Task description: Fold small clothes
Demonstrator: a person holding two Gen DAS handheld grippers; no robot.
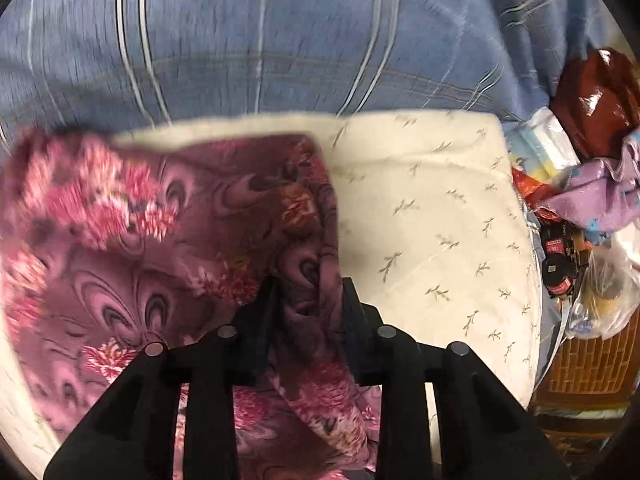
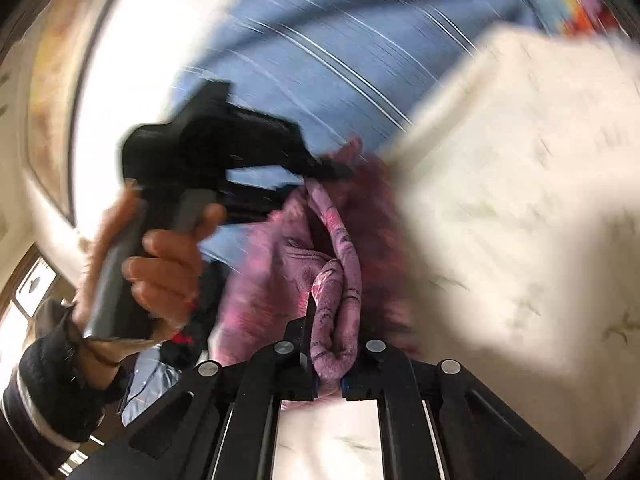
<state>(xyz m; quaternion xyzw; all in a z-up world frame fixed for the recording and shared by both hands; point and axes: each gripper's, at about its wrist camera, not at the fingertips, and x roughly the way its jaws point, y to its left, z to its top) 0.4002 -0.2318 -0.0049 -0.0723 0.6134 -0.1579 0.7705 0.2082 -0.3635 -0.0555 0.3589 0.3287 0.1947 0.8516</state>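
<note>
1. Purple floral fabric garment (image 1: 168, 248), pink blossoms and swirl print, hangs bunched between both grippers above a cream quilted pad (image 1: 432, 216) with a small leaf-sprig print.
2. Left gripper (image 1: 306, 300): black jaws clenched on a gathered fold of the garment; cloth spills left of the jaws and down toward the near edge.
3. Right gripper (image 2: 326, 332): jaws pinched on a rolled edge of the same garment, cloth bulging up out of the gap.
4. Right wrist view: left gripper (image 2: 340, 172) sits far-left of the cloth, held by the person's left hand (image 2: 160, 268); heavy motion blur.
5. Blue bedsheet (image 1: 260, 40) with white stripes lies beyond the pad.
6. Far right in left wrist view: clutter pile with lavender cloth (image 1: 592, 196) and clear plastic bag (image 1: 604, 300), details unclear.
</note>
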